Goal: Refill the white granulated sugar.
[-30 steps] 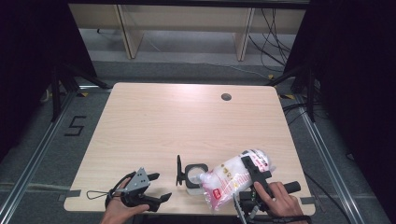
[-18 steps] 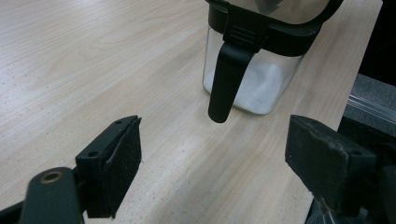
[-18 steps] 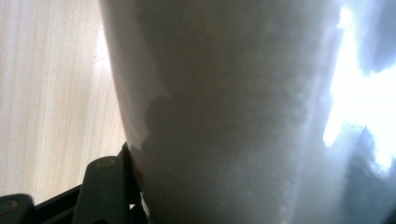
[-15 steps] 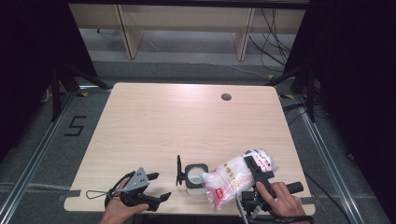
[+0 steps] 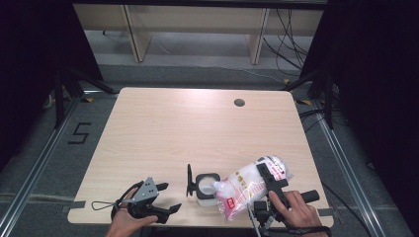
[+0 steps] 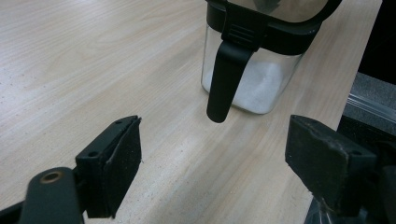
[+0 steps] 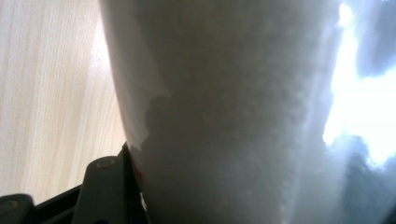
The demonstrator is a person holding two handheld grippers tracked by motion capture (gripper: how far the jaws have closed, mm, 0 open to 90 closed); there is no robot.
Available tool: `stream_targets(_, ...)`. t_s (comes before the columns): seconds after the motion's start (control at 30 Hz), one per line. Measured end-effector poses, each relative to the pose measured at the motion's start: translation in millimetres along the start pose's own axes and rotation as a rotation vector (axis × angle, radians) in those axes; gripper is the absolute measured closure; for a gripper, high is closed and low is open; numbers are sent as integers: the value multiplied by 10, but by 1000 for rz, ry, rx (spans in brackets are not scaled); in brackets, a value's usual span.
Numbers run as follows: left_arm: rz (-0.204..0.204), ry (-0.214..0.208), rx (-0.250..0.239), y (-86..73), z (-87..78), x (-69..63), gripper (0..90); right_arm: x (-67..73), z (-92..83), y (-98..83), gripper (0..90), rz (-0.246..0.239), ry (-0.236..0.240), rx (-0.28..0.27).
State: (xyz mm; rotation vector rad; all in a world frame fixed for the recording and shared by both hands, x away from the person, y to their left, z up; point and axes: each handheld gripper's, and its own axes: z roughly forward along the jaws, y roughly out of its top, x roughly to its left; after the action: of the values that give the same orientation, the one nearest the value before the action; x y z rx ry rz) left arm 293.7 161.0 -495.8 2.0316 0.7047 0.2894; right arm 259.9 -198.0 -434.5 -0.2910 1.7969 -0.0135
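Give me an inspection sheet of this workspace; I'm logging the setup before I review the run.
Surface: light wood table, round grommet hole near the far edge.
Job's things: clear container with black rim, lid flipped open, white granules inside; plastic bag of white granules tilted with its corner at the container's mouth.
Clutter: nothing seen.
Grippers: left gripper open, resting near the front edge, aimed at the container; right gripper shut on the bag.
Cables: one loops from the left gripper; loose cables on the floor beyond the table.
Surroundings: grey floor, a "5" marking, wooden shelf legs behind.
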Motion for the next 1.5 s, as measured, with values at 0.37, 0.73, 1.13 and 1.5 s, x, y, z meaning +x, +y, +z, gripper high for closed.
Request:
stream_targets(0.37, -12, -5, -11, -3, 5, -11, 179, -15, -5, 1, 399, -41, -10, -15)
stream_targets(0.73, -4, -4, -14, -1, 2, -7, 179, 14, -3, -9, 400, 22, 9, -20)
stream_targets(1.13, 5, -5, -10, 1, -1, 1, 179, -14, -25, -15, 400, 13, 0, -29)
stream_targets(1.5, -21, -3, -28, -8, -6, -6, 179, 2, -4, -2, 400, -2, -12, -48)
